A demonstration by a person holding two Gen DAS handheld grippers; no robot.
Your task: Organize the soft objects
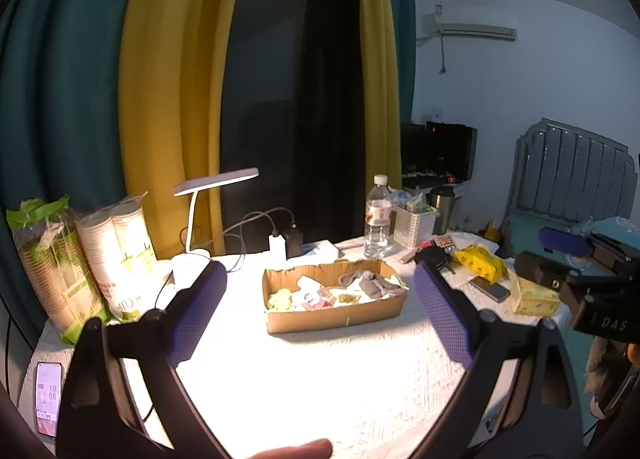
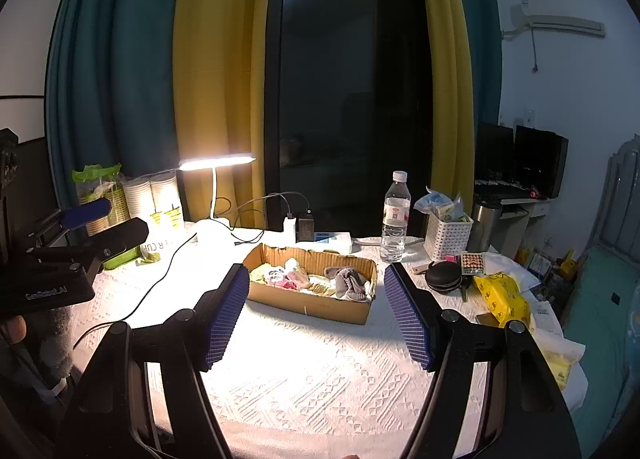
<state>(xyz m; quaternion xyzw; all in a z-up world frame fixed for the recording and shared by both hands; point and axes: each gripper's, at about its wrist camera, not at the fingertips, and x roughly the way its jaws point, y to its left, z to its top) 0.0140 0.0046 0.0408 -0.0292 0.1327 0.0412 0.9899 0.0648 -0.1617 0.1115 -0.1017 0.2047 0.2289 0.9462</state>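
Observation:
A shallow cardboard box (image 1: 336,315) (image 2: 308,301) sits mid-table holding soft items: grey socks (image 1: 370,283) (image 2: 350,281), pale green and white cloth (image 1: 280,297), and a pink-patterned piece (image 2: 280,277). My left gripper (image 1: 320,311) is open and empty, held above the table in front of the box. My right gripper (image 2: 316,311) is open and empty, also in front of the box. The left gripper shows at the left edge of the right wrist view (image 2: 80,227); the right gripper shows at the right of the left wrist view (image 1: 576,259).
A lit desk lamp (image 2: 216,163), paper cup stacks (image 1: 116,251), a charger with cables (image 2: 298,225), a water bottle (image 2: 395,219), a white basket (image 2: 446,237), a black round case (image 2: 444,277) and a yellow packet (image 2: 502,299) ring the white tablecloth (image 2: 312,371). A phone (image 1: 49,399) lies at the left.

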